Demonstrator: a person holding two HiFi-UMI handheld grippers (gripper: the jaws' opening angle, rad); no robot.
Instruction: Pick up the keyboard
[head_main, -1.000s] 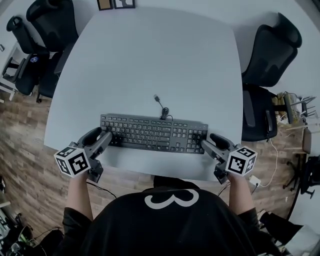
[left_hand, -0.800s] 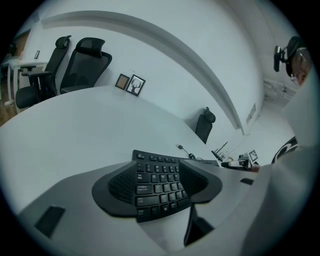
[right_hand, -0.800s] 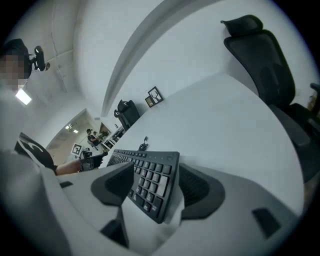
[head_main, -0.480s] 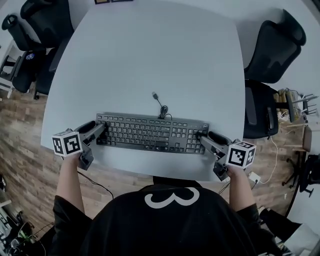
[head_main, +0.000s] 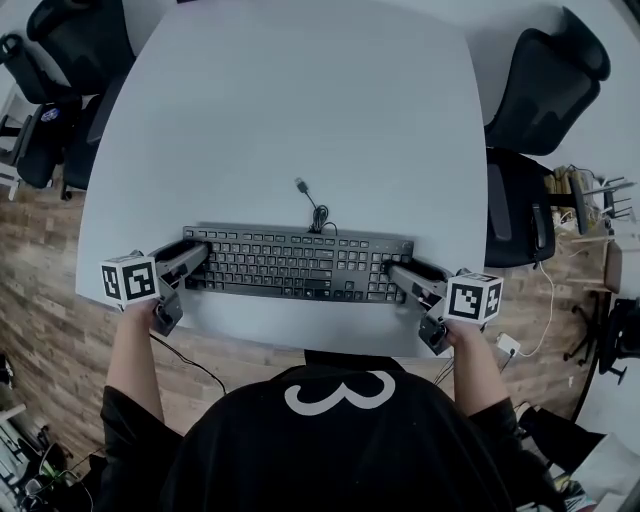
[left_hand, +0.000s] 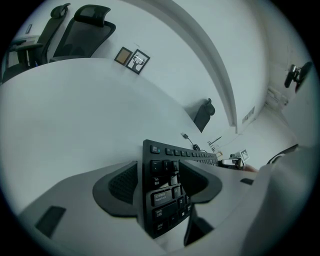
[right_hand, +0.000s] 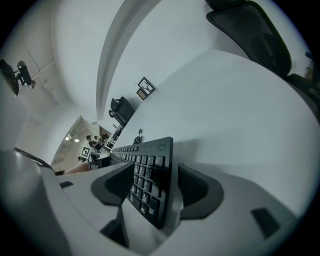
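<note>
Black keyboard (head_main: 297, 264) lies flat near the front edge of the white tabletop (head_main: 300, 120), cable (head_main: 312, 205) lying loose behind it. Your left gripper (head_main: 192, 265) straddles its left end, your right gripper (head_main: 400, 278) its right end. Both sets of fingers (left_hand: 122, 182) have just been opening and stand wide, a keyboard end between each pair, not clamped.

Risks as I judge them:
- Close unevenly and one end slips while the other lifts.
- Pads landing on keys rather than the frame may skid.
- Lift out of step and the board twists.
- The loose cable may drag or snag.
</note>
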